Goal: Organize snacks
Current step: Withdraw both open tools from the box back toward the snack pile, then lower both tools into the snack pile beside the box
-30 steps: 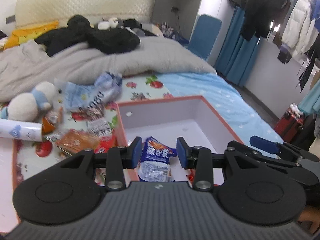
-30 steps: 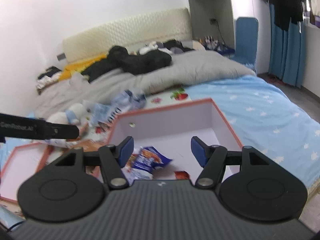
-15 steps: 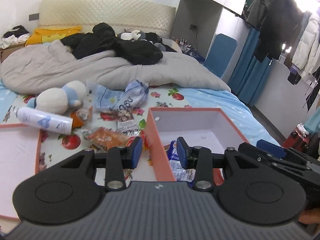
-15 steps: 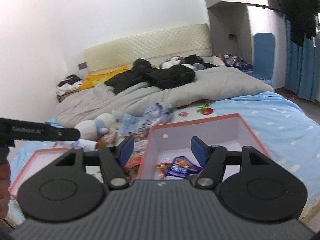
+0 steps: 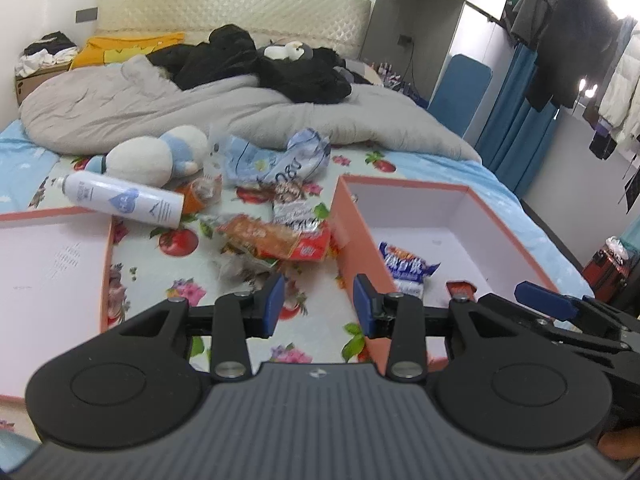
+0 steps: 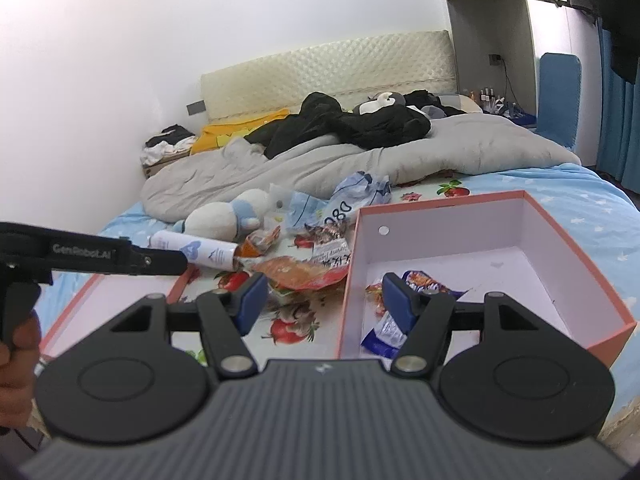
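Both of your tongs have slid sideways off the pink box (image 5: 404, 196) and now hang over the loose snacks on the bed, so EARLIER you were looking down into the box and now its near wall sits right at your left tongs (image 5: 319, 305). A second ago the blue snack bag (image 5: 406, 266) lay between the left tongs' blue pads; now it lies inside the box, free, and the pads have only air and the flowered sheet between them. That tells me one more snack is put away and you are going back for the next one. The left tongs are part way open and hold nothing. The right tongs (image 6: 323, 301) are open wider and hold nothing too. The next thing to grab looks like the orange snack pack (image 5: 262, 236). It lies flat in the middle of the bed, just beside the box's left wall, on top of a red pack (image 5: 310, 246). Its long side runs from the head end of the bed on the left down toward the box on the right, a bit slanted. More snacks lie past it, near the grey blanket (image 5: 160, 108). A white spray can (image 5: 120, 199) lies on its side by the box lid (image 5: 48, 248), with its cap end toward the snacks.
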### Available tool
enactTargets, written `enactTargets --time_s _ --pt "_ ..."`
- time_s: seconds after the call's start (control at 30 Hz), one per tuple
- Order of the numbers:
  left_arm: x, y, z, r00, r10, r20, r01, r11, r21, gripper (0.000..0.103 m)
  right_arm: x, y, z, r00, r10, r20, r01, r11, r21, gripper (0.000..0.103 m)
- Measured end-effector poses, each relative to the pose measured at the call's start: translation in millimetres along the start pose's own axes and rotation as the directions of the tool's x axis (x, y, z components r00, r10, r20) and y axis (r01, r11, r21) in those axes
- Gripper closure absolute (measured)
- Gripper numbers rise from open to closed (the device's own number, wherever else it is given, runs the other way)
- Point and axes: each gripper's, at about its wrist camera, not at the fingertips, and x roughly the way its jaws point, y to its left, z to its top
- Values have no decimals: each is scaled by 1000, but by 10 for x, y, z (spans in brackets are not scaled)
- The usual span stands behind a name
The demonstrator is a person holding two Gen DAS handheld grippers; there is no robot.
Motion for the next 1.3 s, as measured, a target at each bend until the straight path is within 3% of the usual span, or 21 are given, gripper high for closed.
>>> enactTargets --time_s 0.7,1.03,1.3 --pt "40 599 -720 997 31 -65 -38 994 -104 60 53 439 -579 998 -8 -69 6 1000 -24 38" --pt "199 955 -614 995 83 -63 -91 986 -139 51 381 746 -624 997 -6 -80 0 998 -71 38" --pt "529 1137 -404 994 60 -86 -74 982 -173 47 701 808 -619 993 -41 -108 33 996 -79 39"
